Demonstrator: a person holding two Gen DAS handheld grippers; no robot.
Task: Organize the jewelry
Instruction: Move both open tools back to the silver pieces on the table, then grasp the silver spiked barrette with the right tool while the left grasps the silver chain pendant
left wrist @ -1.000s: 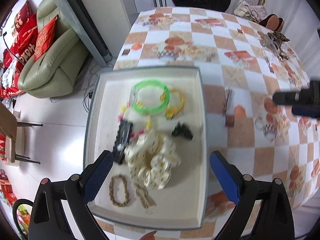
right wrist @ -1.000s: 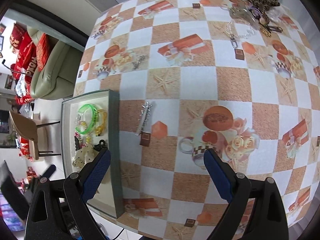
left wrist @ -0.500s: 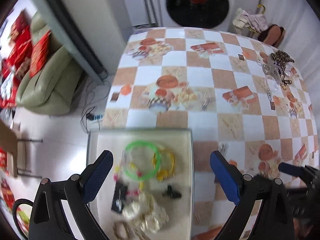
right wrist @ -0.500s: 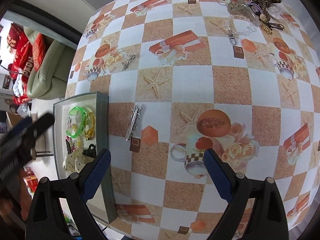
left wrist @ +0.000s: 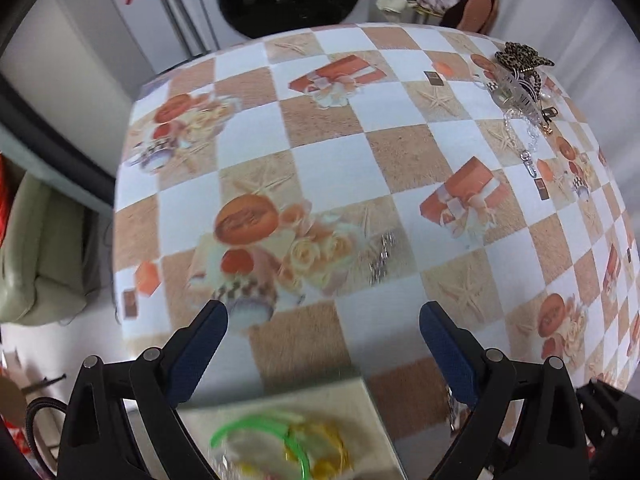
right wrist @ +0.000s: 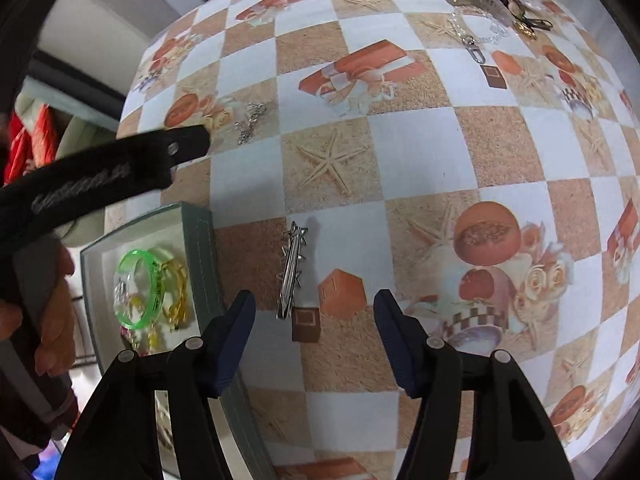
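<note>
One slim silver spiked hair clip (right wrist: 291,272) lies on the counter (right wrist: 400,152) just ahead of our right gripper (right wrist: 314,320), lengthwise along its reach, nearer its left finger, jaws just narrowed yet clamping nothing.

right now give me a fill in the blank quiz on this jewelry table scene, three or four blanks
1. The translucent ring-shaped bangle lying in the grey-green tray is coloured ____.
2. The silver starred hair clip lies on the checked tablecloth, ____ the tray.
3. Nothing is between the right gripper's blue pads, so its jaws are ____.
4. The leopard-print hair bow sits near the table's ____ edge.

Missing words: green; outside; open; far
</note>
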